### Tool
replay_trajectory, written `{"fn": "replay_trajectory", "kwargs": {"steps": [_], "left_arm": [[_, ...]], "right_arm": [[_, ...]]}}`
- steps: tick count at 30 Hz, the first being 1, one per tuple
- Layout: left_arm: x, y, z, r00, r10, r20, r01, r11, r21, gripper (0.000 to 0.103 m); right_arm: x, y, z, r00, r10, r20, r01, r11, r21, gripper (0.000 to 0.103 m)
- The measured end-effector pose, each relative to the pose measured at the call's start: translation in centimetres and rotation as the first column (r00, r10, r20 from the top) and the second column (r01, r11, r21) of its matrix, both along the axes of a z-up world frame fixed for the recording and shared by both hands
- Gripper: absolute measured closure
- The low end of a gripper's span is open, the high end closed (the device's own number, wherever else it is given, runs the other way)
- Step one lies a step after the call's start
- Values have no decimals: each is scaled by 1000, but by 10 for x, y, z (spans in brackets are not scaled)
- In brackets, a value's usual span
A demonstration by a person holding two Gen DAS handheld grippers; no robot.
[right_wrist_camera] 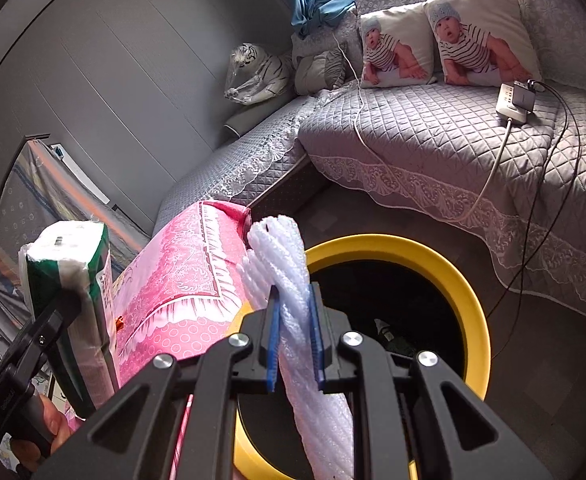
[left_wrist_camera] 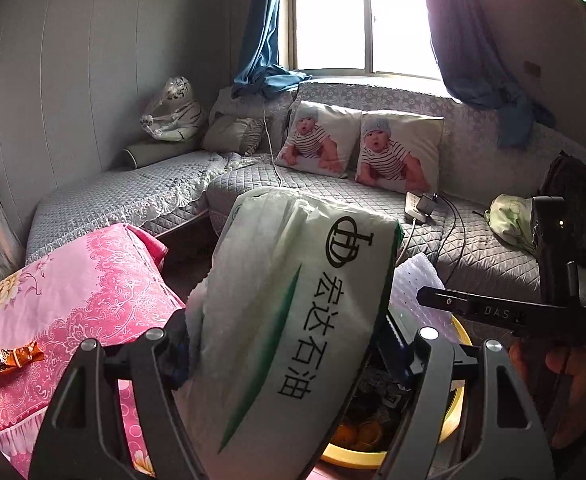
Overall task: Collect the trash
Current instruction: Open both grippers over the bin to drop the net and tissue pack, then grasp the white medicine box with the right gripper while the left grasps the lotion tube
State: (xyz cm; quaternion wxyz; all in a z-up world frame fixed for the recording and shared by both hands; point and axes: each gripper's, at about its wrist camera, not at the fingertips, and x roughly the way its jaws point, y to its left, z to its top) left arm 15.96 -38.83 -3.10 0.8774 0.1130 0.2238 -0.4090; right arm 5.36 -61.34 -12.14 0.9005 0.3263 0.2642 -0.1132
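Left gripper (left_wrist_camera: 285, 344) clamped wide on a tissue pack (left_wrist_camera: 293, 300), right gripper (right_wrist_camera: 295, 340) pinched tight on foam wrap (right_wrist_camera: 289, 280), above a yellow bin (right_wrist_camera: 469, 300)

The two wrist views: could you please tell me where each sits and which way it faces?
Left wrist: behind the left claw, facing the sofa and window; it grips a tissue pack; the right hand shows.
Right wrist: behind the right claw, pinching white foam above the yellow bin.
Shared: sofa, bin, pack, foam.

both hand-held grippers (left_wrist_camera: 285, 360) (right_wrist_camera: 295, 340) clamped, angled downward
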Motion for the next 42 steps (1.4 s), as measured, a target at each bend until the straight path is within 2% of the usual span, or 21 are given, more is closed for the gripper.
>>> {"fn": "replay_trajectory", "kwargs": {"steps": [5,10,13,14,15,19,22,24,26,28,29,31,33,36,38,40,42], "left_arm": [[6,-18,-14,1000,-6,-16,6,1000,24,34],[19,-24,-25,996,-11,-85,12,1000,16,31],[23,-15,-28,994,28,-101,-29,1000,-4,26],[25,-10,-27,994,34,-107,-36,999,-18,20],[26,-5,-25,993,45,-110,-49,998,-31,14],[29,22,-11,989,116,-91,-124,988,-89,8],[33,46,2,981,169,-96,-181,974,-137,8],[34,66,12,974,208,-86,-220,960,-173,8],[31,90,23,969,242,-57,-248,946,-207,8],[26,118,33,959,282,-13,-277,932,-235,8],[25,135,37,952,306,9,-295,924,-245,8],[21,172,43,933,358,41,-335,905,-262,8],[18,215,47,907,417,60,-385,879,-282,8],[14,282,49,841,534,90,-490,821,-294,8],[11,328,46,774,626,97,-580,762,-287,8],[13,374,41,728,683,58,-647,712,-272,8],[16,417,33,674,739,28,-711,658,-247,8]], "right_arm": [[2,-8,-10,999,-32,-26,33,999,10,91],[1,-14,-18,994,-86,-74,86,996,-3,90],[-5,-14,-18,989,-113,-94,111,993,-31,67],[-9,-15,-17,988,-128,-84,125,991,-38,54],[-14,-16,-15,987,-143,-77,140,989,-46,49],[-28,-13,-4,986,-157,-55,153,985,-78,48],[-29,-2,7,992,-122,-38,117,987,-115,48],[-24,13,18,998,-58,-13,55,987,-149,48],[-14,38,30,999,47,7,-44,976,-211,48],[1,72,44,981,194,16,-181,942,-283,48],[10,93,50,960,278,20,-258,915,-310,47],[30,134,60,897,441,20,-408,846,-343,42],[53,180,67,808,589,6,-547,754,-363,39],[91,264,73,633,772,-67,-729,565,-386,39],[113,327,71,487,863,-132,-824,404,-397,39],[132,388,65,337,918,-209,-888,236,-395,39],[149,445,56,216,931,-294,-917,90,-389,37]]}}
